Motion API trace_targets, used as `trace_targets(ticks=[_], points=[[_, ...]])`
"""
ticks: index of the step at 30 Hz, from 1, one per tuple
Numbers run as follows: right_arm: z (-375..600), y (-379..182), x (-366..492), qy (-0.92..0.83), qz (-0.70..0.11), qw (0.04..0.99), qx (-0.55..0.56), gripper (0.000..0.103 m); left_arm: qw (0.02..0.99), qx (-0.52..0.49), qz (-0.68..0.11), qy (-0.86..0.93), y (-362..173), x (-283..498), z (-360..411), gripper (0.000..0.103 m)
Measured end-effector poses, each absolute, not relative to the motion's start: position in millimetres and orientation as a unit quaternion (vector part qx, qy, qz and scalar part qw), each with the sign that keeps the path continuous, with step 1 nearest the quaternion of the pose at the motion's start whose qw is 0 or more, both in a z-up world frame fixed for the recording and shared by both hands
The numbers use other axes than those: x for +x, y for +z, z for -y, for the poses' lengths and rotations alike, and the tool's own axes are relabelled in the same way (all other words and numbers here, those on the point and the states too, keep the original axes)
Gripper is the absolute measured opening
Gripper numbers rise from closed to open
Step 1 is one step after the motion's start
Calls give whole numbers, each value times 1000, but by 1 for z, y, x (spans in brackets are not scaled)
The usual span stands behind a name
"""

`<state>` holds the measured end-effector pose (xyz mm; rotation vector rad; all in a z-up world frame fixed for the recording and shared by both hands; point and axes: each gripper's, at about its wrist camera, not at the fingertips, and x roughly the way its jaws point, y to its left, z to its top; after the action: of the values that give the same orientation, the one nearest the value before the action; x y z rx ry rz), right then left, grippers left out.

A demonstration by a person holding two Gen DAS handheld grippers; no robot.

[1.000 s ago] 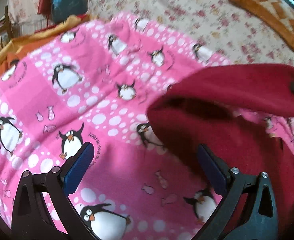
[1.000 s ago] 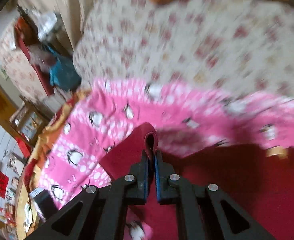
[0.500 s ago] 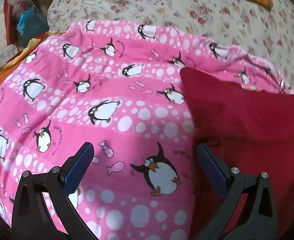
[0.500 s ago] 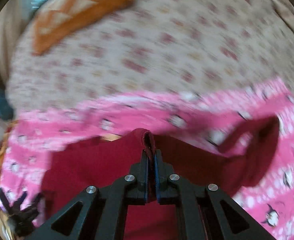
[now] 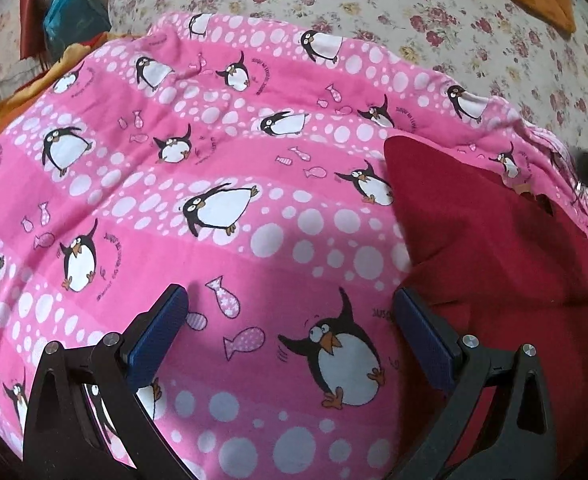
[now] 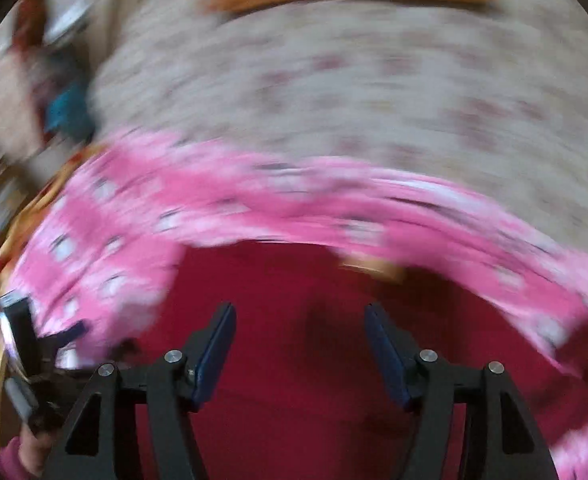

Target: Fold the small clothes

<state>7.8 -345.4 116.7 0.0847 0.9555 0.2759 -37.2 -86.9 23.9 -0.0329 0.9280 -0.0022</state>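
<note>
Left wrist: left hand-held gripper (image 5: 289,320) hovering wide and empty over the blanket (image 5: 221,168), red cloth (image 5: 506,264) lying flat just right of it. Risking pinching blanket along with cloth if closing here.

Right wrist, blurred: right hand-held gripper (image 6: 300,344) gaping wide, empty, above the cloth (image 6: 302,280). Risking a loose fold springing back, unpinned.

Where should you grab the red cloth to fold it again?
Probably by the pointed far corner of the red cloth. It lies flat on the penguin blanket with its edges exposed, so the open left tool could slide in from the blanket side.
</note>
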Motion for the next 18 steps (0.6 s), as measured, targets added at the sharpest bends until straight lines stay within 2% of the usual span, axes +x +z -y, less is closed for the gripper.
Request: trace_targets(ticks=[3, 8, 11, 14, 18], points=[[274, 99, 47, 186, -462, 867, -3, 64, 892, -38, -451, -19, 28, -38, 82, 102], [221, 58, 84, 214, -500, 835, -84, 63, 877, -60, -468, -89, 31, -40, 86, 102], [216, 37, 87, 232, -535, 805, -107, 18, 870, -49, -480, -101, 25, -39, 94, 102], [218, 45, 84, 248, -514, 816, -89, 7, 874, -16, -479, -77, 23, -31, 99, 102], [210, 53, 93, 279, -495, 823, -32, 0, 882, -22, -468, -52, 25, -26, 89, 102]])
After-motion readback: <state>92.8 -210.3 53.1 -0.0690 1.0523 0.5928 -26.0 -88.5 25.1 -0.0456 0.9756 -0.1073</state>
